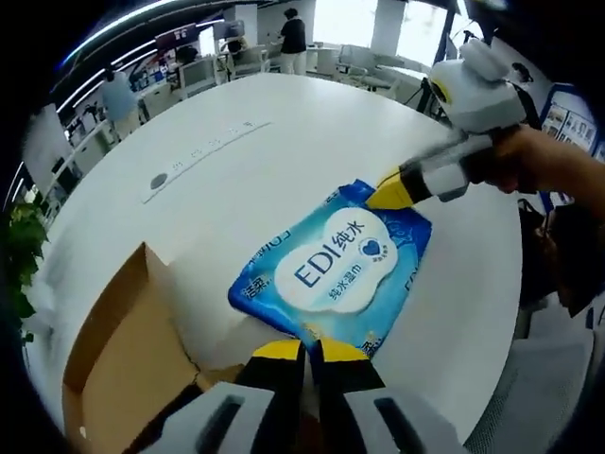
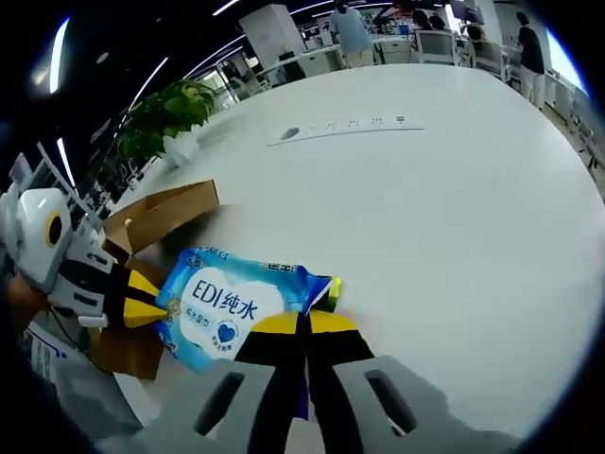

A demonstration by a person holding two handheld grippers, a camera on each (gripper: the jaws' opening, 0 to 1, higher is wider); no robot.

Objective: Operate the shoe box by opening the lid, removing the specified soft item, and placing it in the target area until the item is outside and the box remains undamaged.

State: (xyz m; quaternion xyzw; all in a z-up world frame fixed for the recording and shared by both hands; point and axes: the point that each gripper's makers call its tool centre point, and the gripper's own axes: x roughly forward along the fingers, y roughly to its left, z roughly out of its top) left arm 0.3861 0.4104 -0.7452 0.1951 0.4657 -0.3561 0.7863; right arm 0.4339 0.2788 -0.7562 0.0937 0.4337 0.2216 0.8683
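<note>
Nearest in the left gripper view we see the left hand-held gripper (image 1: 307, 348), yellow-tipped jaws pinched together on the near edge of the wet-wipes pack (image 1: 333, 269). In the right gripper view the right hand-held gripper (image 2: 304, 322) is likewise clenched on the pack's opposite end, jaws nearly meeting w/ the blue wrapper between them. So the pack is gripped at both ends, a blue-and-white soft pouch w/ "EDI" printed on a white label. It sits outside the shoe box (image 1: 123, 350), just beside the open brown cardboard; we can't tell whether it touches the worktop (image 1: 284, 161) or hangs just over it.

The box lies at the worktop's near edge in the left gripper view, flap up, inside bare where visible. A person's hand (image 1: 529, 161) holds the right gripper.

Farther along the white round worktop, a grey power strip (image 2: 345, 128) is set flush in the surface, near the middle. Beyond the far edge: a potted plant (image 2: 165, 118), desks, a few people standing.
</note>
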